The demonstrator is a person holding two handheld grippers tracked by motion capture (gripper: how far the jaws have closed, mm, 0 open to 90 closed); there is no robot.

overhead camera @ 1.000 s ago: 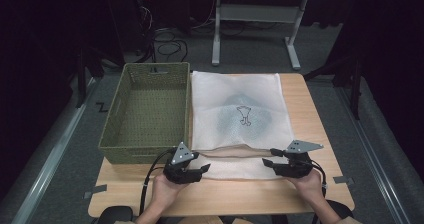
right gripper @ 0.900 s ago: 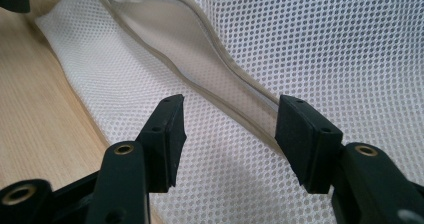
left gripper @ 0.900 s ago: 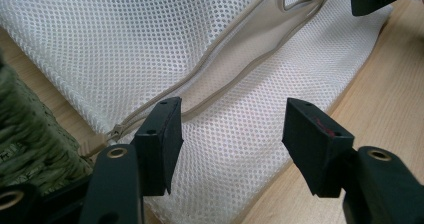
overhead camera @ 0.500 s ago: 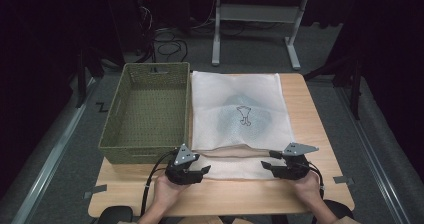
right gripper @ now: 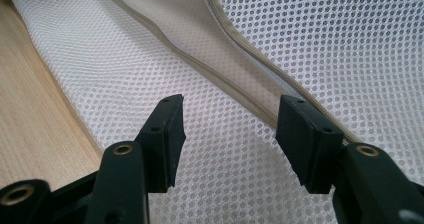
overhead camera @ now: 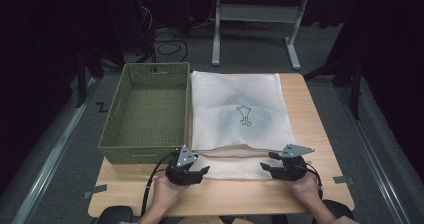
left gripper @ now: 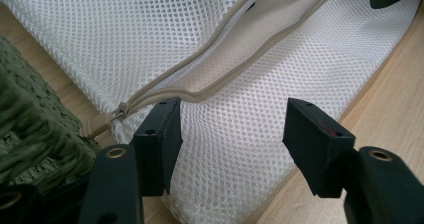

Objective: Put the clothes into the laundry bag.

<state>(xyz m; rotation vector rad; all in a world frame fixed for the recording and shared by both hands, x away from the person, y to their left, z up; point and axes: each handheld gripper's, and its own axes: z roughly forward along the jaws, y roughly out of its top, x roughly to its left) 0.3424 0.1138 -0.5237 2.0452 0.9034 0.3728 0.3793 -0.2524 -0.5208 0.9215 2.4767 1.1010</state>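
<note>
Bag: white mesh laundry bag (overhead camera: 240, 111) flat on the bench (overhead camera: 320, 134), just beside the green basket (overhead camera: 145, 114); dark-printed garment (overhead camera: 243, 115) visible through the mesh.

Zipper: beige zipper (left gripper: 220, 76) along the near edge, parted into an open mouth; pull tab (left gripper: 100, 124) at the end nearest the basket.

Left claw: left claw (left gripper: 230, 129) spread, low over the near flap of the bag next to the zipper end, pinching nothing.

Right claw: right claw (right gripper: 230, 129) spread wider, over the mesh at the other end of the mouth, one pad close to the zipper line, holding nothing.

Change: hardly any since a second ago; both hands in the same spots at the near corners, jaw gaps unchanged, bag and basket where they were.

Meaning: likely a pause for lining up before a grip, not a step completed; the mouth already open, so next probably a pinch on the lower flap at both ends to hold it open or lift it.

Risk: thin mesh lying flat, easy for the pads to miss or to catch both layers together.
</note>
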